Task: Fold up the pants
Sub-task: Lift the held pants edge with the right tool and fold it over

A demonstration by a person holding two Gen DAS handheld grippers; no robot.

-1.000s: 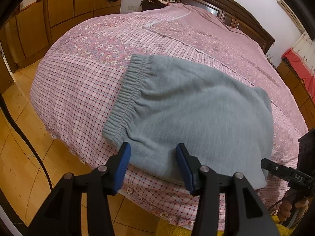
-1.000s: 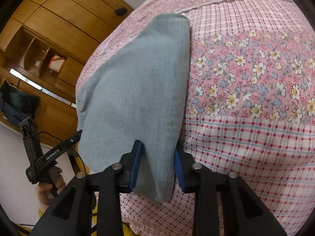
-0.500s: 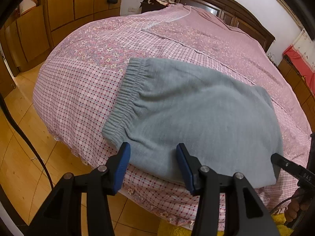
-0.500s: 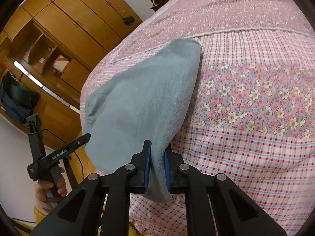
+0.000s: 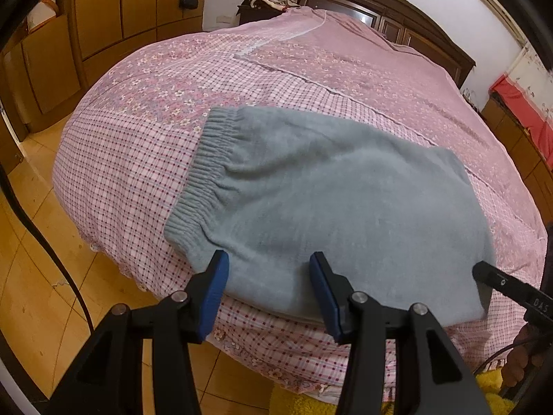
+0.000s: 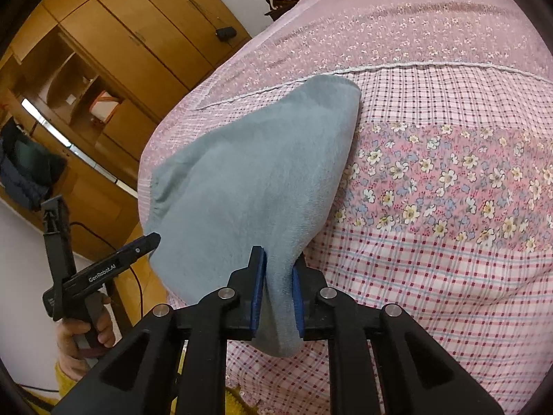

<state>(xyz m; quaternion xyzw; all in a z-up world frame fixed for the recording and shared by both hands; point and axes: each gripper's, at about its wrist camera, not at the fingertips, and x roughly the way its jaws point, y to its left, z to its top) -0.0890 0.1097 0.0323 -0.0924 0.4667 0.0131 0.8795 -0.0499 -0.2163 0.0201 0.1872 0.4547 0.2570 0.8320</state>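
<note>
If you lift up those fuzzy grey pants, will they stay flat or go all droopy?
Probably droopy: the soft grey fleece pants already sag where the right gripper, its jaws opening, has their corner. Likely light too. The fuzzy cloth shouldn't slip much.

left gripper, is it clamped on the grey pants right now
No, the left gripper stands open, its blue pads well apart above the near edge of the grey pants and pressing on nothing.

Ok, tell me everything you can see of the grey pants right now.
The grey pants look like soft fleece with a ribbed elastic waistband at the left end. They lie folded flat near the edge of the pink checked bedspread. The right gripper, jaws opening slightly, pinches a raised corner. The left gripper is open, straddling the near edge without pressing it.
</note>
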